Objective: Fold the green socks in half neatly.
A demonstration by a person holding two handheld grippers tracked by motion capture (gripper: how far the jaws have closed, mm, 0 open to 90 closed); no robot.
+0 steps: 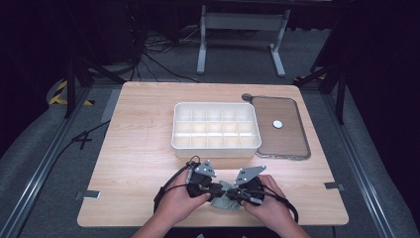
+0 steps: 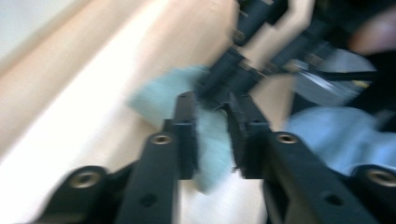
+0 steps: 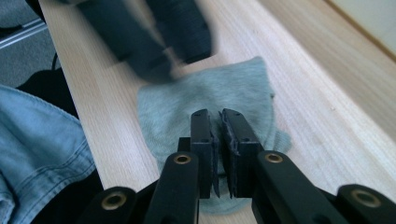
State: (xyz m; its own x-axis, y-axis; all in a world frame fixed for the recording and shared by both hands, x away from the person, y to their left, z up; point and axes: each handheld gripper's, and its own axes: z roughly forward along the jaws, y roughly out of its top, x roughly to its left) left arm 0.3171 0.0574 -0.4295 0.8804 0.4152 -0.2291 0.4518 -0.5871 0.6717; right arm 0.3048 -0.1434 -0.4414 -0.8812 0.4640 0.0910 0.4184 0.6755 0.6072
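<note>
Both grippers are working a small grey-green sock (image 1: 224,200) at the six o'clock edge of the table (image 1: 138,148), between the person's two hands. The left gripper (image 1: 216,190) is coming in from nine o'clock and the right gripper (image 1: 232,195) from three o'clock, tips almost meeting over the cloth. In the right gripper view the jaws are nearly shut and seem to be pinching a fold of the sock (image 3: 205,98). In the left gripper view the jaws are standing a little apart astride the sock (image 2: 205,140); the blur makes it impossible to tell whether they are biting cloth.

The white divided box (image 1: 216,129) is sitting at twelve o'clock from the hands, with its clear lid (image 1: 292,144) lying just beside it at two o'clock.

The risk, as I judge it, is a thin pinch: if either gripper is holding only one layer, the sock may slip free or unfold. The tips are so close that they could also knock each other.
</note>
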